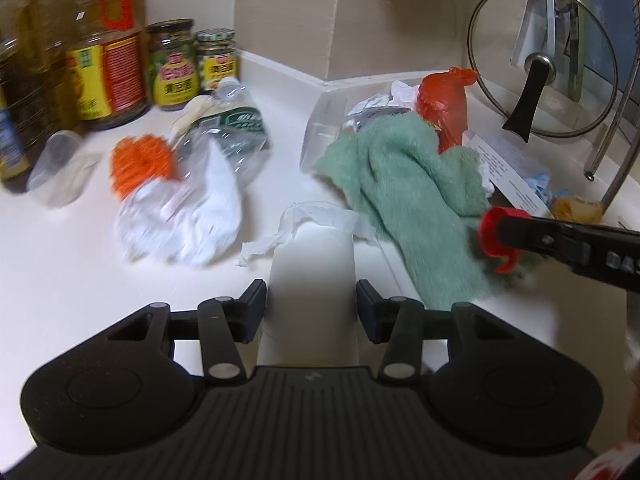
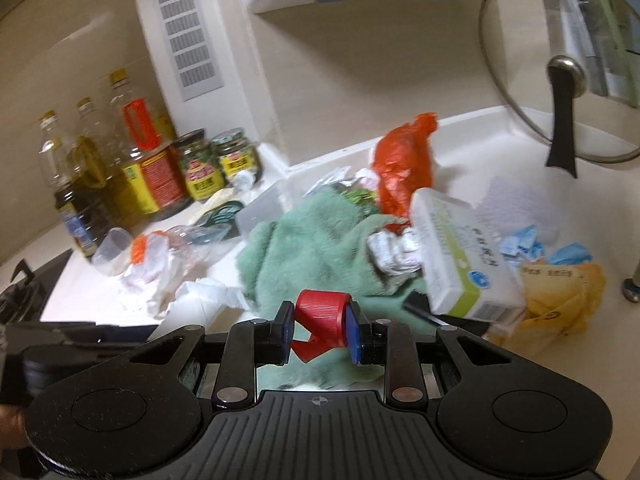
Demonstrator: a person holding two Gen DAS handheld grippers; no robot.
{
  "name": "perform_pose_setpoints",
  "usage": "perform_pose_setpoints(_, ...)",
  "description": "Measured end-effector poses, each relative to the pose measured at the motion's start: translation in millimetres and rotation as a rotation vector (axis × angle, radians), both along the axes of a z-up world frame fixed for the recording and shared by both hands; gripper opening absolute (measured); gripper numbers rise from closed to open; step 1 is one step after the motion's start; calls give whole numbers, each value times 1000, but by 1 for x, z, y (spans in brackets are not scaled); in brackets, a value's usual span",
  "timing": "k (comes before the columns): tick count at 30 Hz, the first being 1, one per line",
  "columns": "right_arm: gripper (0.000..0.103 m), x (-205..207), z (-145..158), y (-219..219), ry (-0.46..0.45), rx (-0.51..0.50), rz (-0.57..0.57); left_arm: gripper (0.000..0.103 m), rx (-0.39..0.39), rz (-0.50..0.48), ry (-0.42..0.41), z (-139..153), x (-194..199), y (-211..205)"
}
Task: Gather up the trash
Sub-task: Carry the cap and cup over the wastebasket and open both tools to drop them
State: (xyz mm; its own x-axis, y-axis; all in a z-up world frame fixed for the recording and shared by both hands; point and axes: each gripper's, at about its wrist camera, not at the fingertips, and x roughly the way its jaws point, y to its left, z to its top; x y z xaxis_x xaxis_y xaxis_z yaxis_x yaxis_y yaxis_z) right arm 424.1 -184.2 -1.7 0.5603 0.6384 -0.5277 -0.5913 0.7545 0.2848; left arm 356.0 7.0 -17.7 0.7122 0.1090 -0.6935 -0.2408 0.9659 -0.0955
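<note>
Left gripper [image 1: 311,308]: its two pads are clamped against the sides of a white paper roll [image 1: 312,280], which stands between them on the white countertop [image 1: 80,280]. The roll's lower end is hidden behind the gripper body; a torn strip of tissue [image 1: 280,236] trails from its top toward the left.

Right gripper [image 2: 322,330]: closed on a red bottle cap [image 2: 322,312], gripped by its ribbed sides, with its torn ring hanging beneath.

Directly ahead of the right gripper lies a green towel [image 2: 312,248], its near edge hidden under the gripper body. To the right of it, a white and green carton [image 2: 460,252] tilts over crumpled foil [image 2: 394,252]. Beyond are an orange plastic bag [image 2: 404,168] and blue scraps [image 2: 528,244], blurred.

Ahead and left of the left gripper: a crushed clear bottle [image 1: 228,136] and a white bag with orange netting [image 1: 180,208], both smeared by motion; details are unreadable. Jars and oil bottles [image 1: 120,64] stand at the far left, partly cut off. A glass lid [image 1: 544,64] leans at the far right.
</note>
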Motion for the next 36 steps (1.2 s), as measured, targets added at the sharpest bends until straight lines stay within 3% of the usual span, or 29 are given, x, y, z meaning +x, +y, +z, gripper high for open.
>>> perform_pose_setpoints(6, 28, -19, -2, 6, 5, 12, 113, 45, 10, 21, -19, 10, -48, -15)
perform_pose_setpoints(14, 28, -66, -12, 10, 4, -37, 287, 45, -25, 16, 33, 4, -108, -30)
perform_pose_setpoints(22, 28, -113, -47, 20, 28, -193, 374, 45, -95, -36, 135, -34, -134, -29)
perform_pose_setpoints(26, 28, -127, -80, 32, 60, -306, 417, 45, -137, -16, 200, -67, -136, -22)
perform_pose_setpoints(36, 28, -135, -149, 57, 83, -453, 471, 45, -204, 30, 301, -122, -128, -10)
